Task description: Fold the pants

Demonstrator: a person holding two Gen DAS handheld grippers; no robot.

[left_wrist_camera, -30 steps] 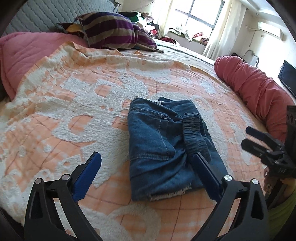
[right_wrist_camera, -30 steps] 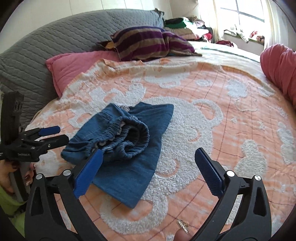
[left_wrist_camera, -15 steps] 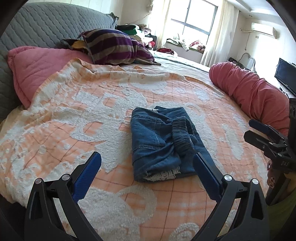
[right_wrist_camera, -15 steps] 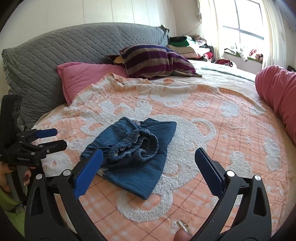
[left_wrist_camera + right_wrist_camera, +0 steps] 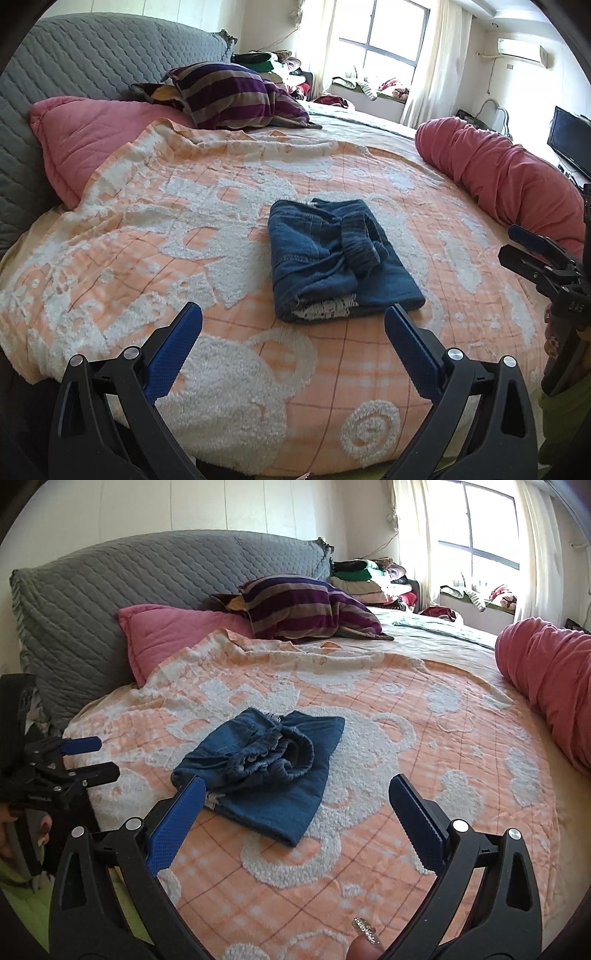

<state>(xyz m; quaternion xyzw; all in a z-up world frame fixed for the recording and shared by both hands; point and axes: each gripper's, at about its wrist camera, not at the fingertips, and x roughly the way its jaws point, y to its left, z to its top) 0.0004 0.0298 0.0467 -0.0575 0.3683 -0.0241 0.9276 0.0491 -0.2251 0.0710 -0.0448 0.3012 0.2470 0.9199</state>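
Bright window (image 5: 384, 44) daylight, glare, fisheye-warped edges

— Bedding?
— An orange-and-white blanket (image 5: 207, 229) covers the bed. A pink pillow (image 5: 88, 136) leans on the grey quilted headboard (image 5: 155, 587); a purple striped cushion (image 5: 229, 96) lies just beside it.
— Right side?
— A red rolled quilt (image 5: 509, 177) along the edge. Beyond it, a dark screen (image 5: 570, 142) — possibly a television.
— Background?
— A bright window (image 5: 487, 524), curtains (image 5: 439, 62), and heaped clothes (image 5: 365, 578).

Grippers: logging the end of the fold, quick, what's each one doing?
Left gripper: open, holding nothing.
Right gripper: open, holding nothing.
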